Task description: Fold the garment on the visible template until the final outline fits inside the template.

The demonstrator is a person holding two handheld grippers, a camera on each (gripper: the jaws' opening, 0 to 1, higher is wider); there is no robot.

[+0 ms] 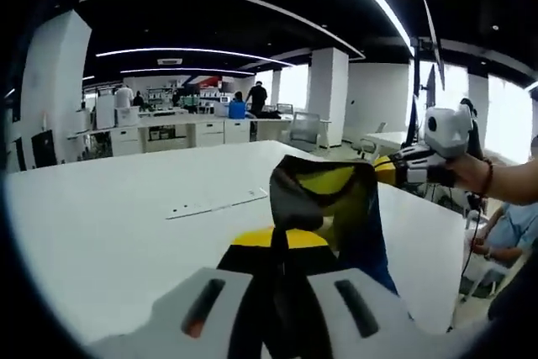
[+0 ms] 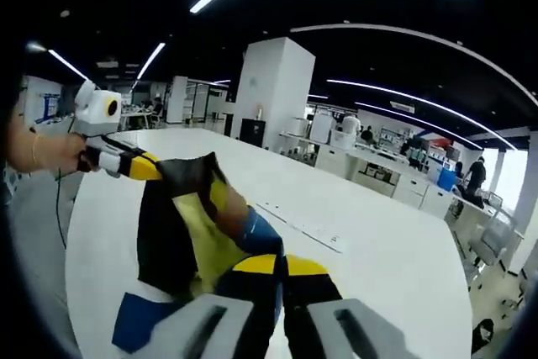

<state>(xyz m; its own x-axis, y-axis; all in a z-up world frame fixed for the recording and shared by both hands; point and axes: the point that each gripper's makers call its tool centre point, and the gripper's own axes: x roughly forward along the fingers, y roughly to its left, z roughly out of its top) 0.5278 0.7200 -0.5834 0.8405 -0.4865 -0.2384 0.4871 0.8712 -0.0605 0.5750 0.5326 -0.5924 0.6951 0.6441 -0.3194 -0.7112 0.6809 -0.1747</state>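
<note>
The garment [image 1: 324, 208] is black, yellow and blue, and it hangs in the air above the big white table [image 1: 109, 216], held up between two grippers. In the left gripper view, the left gripper [image 1: 282, 292] rises from the bottom, and its two jaws are pressed together on one part of the cloth. The cloth goes up and away from it to the right gripper [image 1: 395, 170], which comes in from the right side. That one has yellow tips and pinches a far corner of the garment, and a hand [image 1: 466, 170] holds it. In the right gripper view, the right gripper [image 2: 282, 292] has its jaws squeezed tight on the cloth too, and the garment [image 2: 197, 224] stretches off to the left gripper [image 2: 139, 166] on the left, which holds the other end. A blue part hangs down low near the table [image 2: 378, 266]. A thin white strip [image 1: 217, 203] lies flat on the table, farther off than the garment. Far away, behind the table, there are white desks [image 1: 181, 132], a white pillar [image 1: 329, 94] and some people [image 1: 256, 94] standing.
</note>
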